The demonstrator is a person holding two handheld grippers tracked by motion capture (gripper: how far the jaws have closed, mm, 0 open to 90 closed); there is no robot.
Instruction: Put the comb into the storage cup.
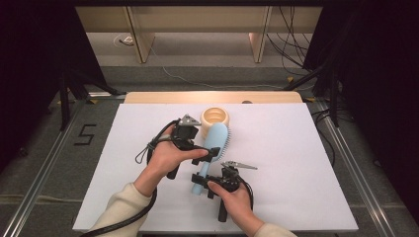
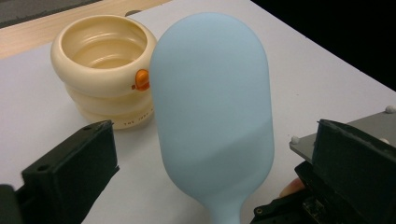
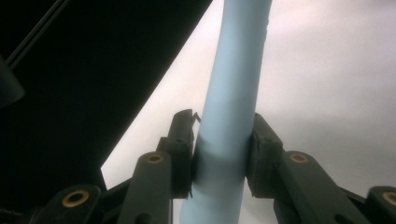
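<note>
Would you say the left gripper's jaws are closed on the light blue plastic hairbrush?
No, the left gripper stands open, its jaws apart from the light blue plastic hairbrush head.

Matt, smooth plastic hairbrush (image 2: pixel 212 107) (pale blue) beside a glossy cream plastic cup (image 2: pixel 105 70).

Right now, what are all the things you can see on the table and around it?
hairbrush: one, light blue, in the middle of the table, handle toward the person, its head beside the cup
cup: one, cream with ribbed rings and a small orange spot, at the far side of the table, open top up
table: one, white top with a wooden strip at the far edge
number 5: one, black, marked on the floor left of the table
cables: several, dark, on the floor beyond the table
left gripper: one, black, open around the brush
right gripper: one, black, shut on the brush handle
hands: two, cream sleeves, at the near edge
</note>
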